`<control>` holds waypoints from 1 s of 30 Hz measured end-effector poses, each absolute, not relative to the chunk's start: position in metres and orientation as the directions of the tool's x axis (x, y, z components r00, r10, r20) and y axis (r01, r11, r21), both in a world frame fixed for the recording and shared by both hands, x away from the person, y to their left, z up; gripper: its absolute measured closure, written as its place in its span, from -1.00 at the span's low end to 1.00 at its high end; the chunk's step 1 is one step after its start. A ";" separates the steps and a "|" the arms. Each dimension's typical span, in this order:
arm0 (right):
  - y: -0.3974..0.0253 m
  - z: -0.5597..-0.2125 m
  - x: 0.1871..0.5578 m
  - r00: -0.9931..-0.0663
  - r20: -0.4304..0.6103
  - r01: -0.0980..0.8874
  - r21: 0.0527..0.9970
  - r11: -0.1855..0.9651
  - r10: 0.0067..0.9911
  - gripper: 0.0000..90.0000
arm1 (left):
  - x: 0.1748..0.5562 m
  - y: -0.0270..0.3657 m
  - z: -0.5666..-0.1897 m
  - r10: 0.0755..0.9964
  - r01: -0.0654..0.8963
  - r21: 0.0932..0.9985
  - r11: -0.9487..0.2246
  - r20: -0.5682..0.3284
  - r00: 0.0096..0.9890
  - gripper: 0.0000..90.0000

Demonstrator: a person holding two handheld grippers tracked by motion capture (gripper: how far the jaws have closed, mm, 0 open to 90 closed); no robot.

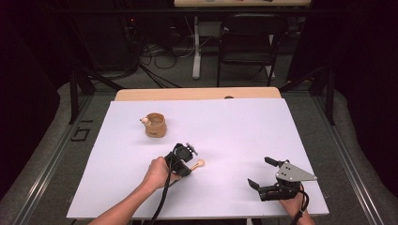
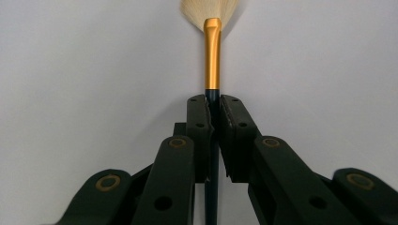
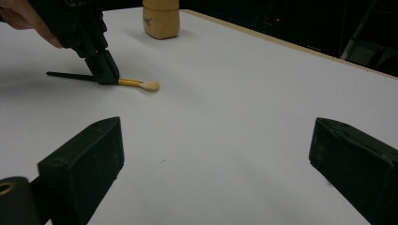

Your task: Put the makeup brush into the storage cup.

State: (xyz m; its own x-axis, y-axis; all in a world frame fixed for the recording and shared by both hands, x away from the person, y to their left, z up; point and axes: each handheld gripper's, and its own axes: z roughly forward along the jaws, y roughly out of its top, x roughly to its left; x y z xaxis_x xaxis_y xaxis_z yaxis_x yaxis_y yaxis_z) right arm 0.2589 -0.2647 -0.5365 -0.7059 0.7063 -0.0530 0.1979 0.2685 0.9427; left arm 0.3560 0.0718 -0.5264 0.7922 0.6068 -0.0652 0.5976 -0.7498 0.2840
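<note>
Gripping a makeup brush by its dark handle, the left claw has its jaws drawn in tight on the stem, just below the gold ferrule. In the left gripper view the brush runs straight up the centre of the frame, its pale bristles fanning out at the top edge. In the high view the left claw sits just left of centre in the lower half of the frame, with the brush lying flat on the white bench, bristle end pointing right. A tan wooden cup stands in the upper left of the bench, well apart from the brush. The right claw rests low at the lower right of the frame, its jaws spread wide with nothing between them. In the right gripper view the brush lies at upper left.
</note>
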 end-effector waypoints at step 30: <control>-0.265 -0.537 0.259 -0.702 -0.061 0.187 0.946 0.266 0.709 -0.93 | 0.352 0.098 -0.504 0.616 0.578 0.481 -0.659 -0.095 0.782 0.85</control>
